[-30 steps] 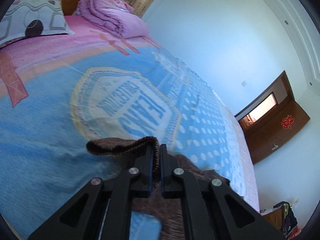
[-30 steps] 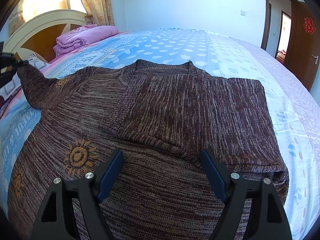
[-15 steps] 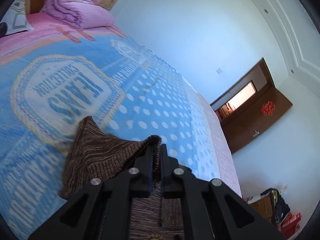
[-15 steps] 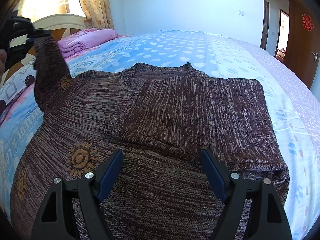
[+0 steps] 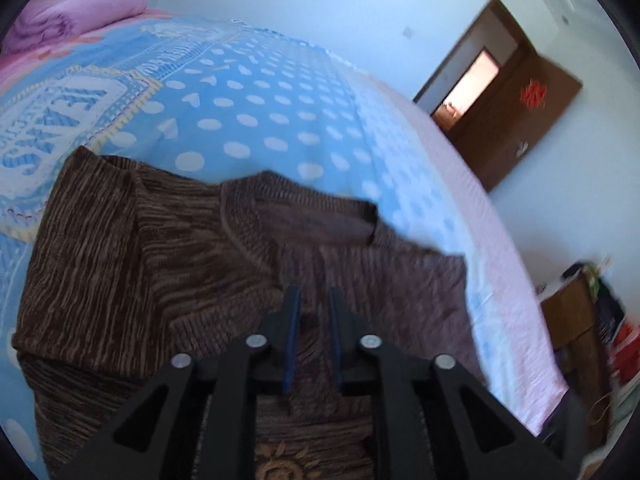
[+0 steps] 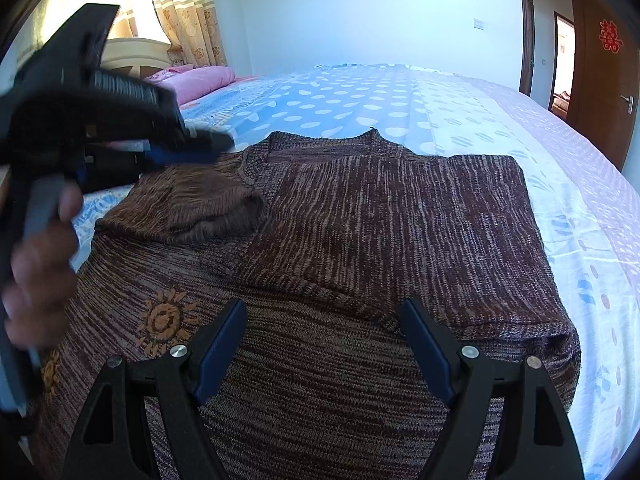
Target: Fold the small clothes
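A brown knitted sweater (image 6: 360, 240) with orange sun motifs lies flat on the bed, its right sleeve folded across the chest. Its left sleeve (image 6: 192, 208) now lies folded in over the left shoulder; it shows in the left wrist view (image 5: 120, 248) too. My left gripper (image 5: 311, 300) hovers over the sweater's chest, fingers slightly apart with nothing between them; it appears in the right wrist view (image 6: 208, 148) above the folded sleeve. My right gripper (image 6: 322, 320) is wide open and empty, low over the sweater's lower part.
The bed has a blue dotted sheet (image 6: 360, 100) with a pink strip (image 6: 580, 128) on the right. A folded pink quilt (image 6: 200, 80) lies by the headboard. A brown door (image 6: 604, 64) stands at the far right; clutter (image 5: 600, 304) sits beside the bed.
My left gripper carried the left sleeve up and inward over the sweater, then let it go; the sleeve now rests folded on the shoulder. The right gripper stayed still.
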`<state>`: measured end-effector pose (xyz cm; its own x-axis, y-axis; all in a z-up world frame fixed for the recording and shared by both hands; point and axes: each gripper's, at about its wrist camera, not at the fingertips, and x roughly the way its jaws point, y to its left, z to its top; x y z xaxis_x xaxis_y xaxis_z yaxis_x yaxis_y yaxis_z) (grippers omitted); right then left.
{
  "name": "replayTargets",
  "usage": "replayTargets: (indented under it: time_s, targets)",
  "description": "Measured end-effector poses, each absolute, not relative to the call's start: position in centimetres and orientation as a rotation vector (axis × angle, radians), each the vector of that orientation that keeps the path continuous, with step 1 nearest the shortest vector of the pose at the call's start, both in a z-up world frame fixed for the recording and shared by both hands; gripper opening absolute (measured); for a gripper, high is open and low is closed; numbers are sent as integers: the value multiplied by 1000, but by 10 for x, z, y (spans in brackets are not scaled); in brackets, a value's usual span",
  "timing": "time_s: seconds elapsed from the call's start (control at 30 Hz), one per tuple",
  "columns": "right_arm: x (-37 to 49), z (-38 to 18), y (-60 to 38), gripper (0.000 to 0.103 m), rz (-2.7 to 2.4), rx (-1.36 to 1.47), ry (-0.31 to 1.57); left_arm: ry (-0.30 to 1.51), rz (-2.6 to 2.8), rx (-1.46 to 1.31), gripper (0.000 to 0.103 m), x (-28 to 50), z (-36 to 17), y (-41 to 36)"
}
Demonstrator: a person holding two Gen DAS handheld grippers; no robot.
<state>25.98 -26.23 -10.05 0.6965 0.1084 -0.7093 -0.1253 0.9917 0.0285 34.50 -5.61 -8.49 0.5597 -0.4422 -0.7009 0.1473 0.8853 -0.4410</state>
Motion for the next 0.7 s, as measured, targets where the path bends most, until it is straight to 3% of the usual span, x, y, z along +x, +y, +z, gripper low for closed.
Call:
replayTargets:
  time_s: [0.07, 0.13, 0.17, 0.2, 0.37, 0.47, 0.6, 0.7]
  targets:
    - [260, -100, -264, 80, 134, -16, 789, 883, -370, -301, 20, 330, -79, -54]
    - [260, -100, -265, 80, 136, -10, 787, 826, -349, -232, 40, 314, -69, -39]
    - [260, -100, -266, 80, 137, -9, 786, 783, -282, -168, 64, 306, -64, -26]
    - [260, -100, -266, 80, 137, -9, 786, 756, -204, -121, 80, 305, -64, -16]
    - [261, -101, -264, 80, 131, -18, 790, 758, 225, 154, 83, 315, -91, 48]
    - [262, -103, -262, 80, 124, -32, 796, 871, 253, 125, 84, 322, -123, 79]
    - [262, -91, -258, 80, 105, -11, 784, 845, 227, 73, 92, 314, -120, 91]
    - [271, -63, -240, 80, 138, 83, 751, 836, 213, 50, 92, 309, -121, 97]
